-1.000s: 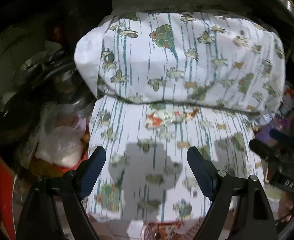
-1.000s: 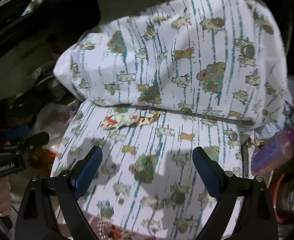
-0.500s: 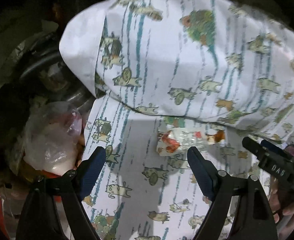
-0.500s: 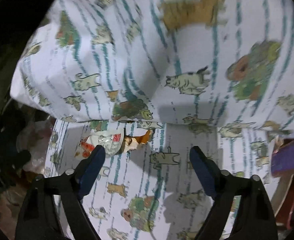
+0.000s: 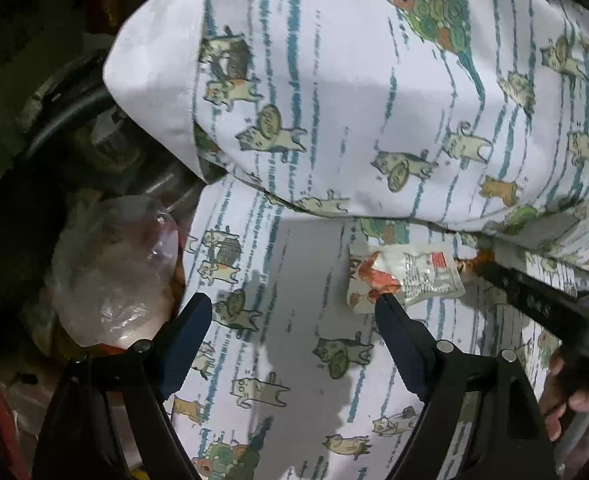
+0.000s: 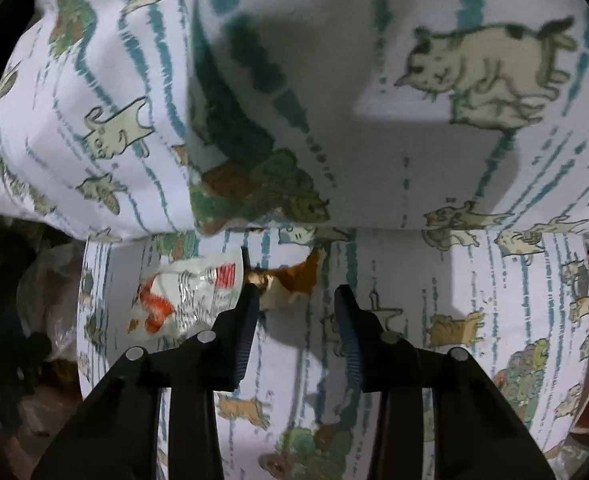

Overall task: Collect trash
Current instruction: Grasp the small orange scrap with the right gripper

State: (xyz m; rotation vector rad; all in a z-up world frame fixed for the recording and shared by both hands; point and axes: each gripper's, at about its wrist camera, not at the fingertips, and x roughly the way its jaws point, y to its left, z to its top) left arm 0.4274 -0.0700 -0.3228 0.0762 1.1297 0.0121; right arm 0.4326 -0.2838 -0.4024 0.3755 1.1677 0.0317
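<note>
Trash is uncollected at this moment: a white wrapper point(image 5: 406, 276) with red print lies flat on the cat-print sheet point(image 5: 294, 280), just below the pillow point(image 5: 354, 92), and an orange scrap point(image 6: 294, 280) sits beside it at the pillow's lower edge. The right gripper point(image 6: 296, 300) is down at the sheet with its jaws partly closed, a narrow gap between them, and the scrap lies in or just beyond that gap; its left finger touches or overlaps the wrapper's right edge. Whether the pads have actually pinched anything cannot be told from this angle, as the scrap appears to lie ahead of the tips rather than between them. The left gripper point(image 5: 294, 312) hovers over the sheet with jaws wide apart, holding nothing; its right fingertip sits just at the wrapper's lower left corner. Off the bed's left side a clear plastic bag point(image 5: 114, 272) rests among dark clutter, possibly the collecting point, though that is a judgement only. Assessment: task is at an early stage, first grasp in progress. Outstanding: close on the scrap, lift it, take the wrapper, and carry both to a receptacle. No item is yet seen lifted clear of the sheet.
</note>
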